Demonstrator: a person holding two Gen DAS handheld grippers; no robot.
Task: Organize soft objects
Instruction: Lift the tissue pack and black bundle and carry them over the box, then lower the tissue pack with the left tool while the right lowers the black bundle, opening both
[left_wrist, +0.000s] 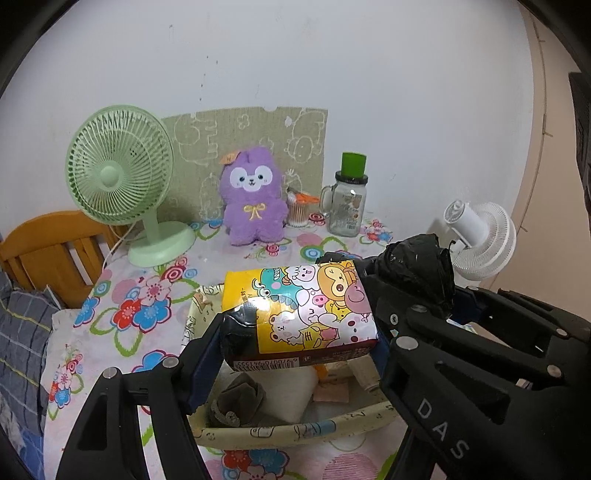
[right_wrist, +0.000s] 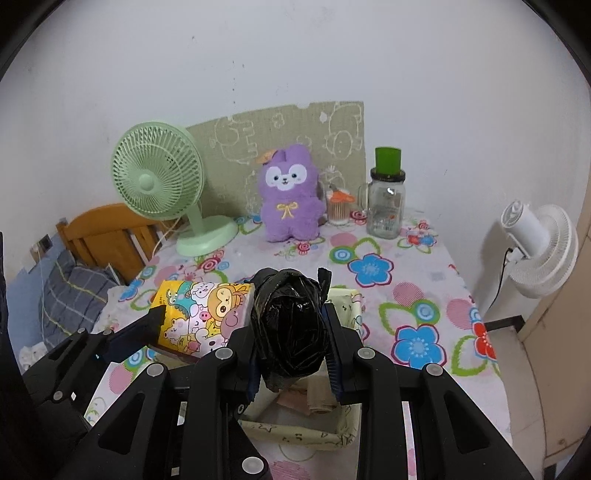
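A: What's on the flowered table (right_wrist: 424, 280)?

B: A cream basket (left_wrist: 280, 430) at the near edge. Above it the left gripper (left_wrist: 301, 314), jaws set wide, clamps a cartoon-printed tissue pack (left_wrist: 306, 310) by its ends.

A: And the other one?

B: The right gripper (right_wrist: 291, 332), nearly closed, pinches a black plastic bundle (right_wrist: 290, 321) over the basket, just beside the pack.
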